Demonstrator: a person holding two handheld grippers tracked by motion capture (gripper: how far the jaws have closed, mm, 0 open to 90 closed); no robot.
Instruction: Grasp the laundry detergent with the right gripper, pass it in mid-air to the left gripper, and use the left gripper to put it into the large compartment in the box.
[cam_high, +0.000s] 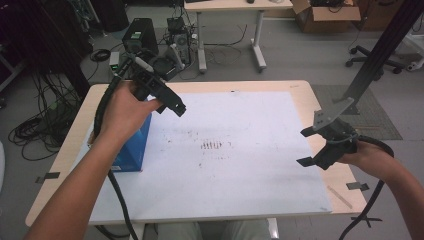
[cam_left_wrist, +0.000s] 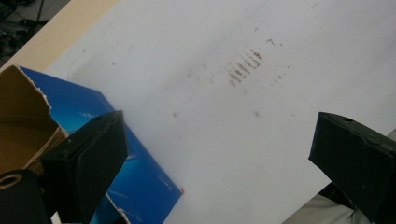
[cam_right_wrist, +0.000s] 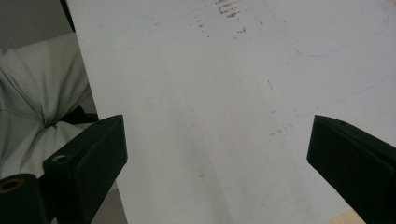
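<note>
At the far left of the high view, a blue box is being kept on the left edge of the white sheet covering the tabletop, partly hidden behind the person's left forearm. Its torn cardboard flap is being shown at the left edge of the left gripper view, brown on the inside, with the blue side running toward the lower middle of the frame.

Just above the box, in the upper left of the high view, the left gripper is being held up in the left hand. Its jaws are being kept wide apart, nothing between them, and it can't really be told whether the box is being touched.

In the middle of the sheet, a patch of small reddish-brown marks is being picked up.

Over at the right edge of the high view, the right gripper is being held in the right hand above the sheet's right border. Its jaws are also being kept apart, with bare sheet between them.
</note>
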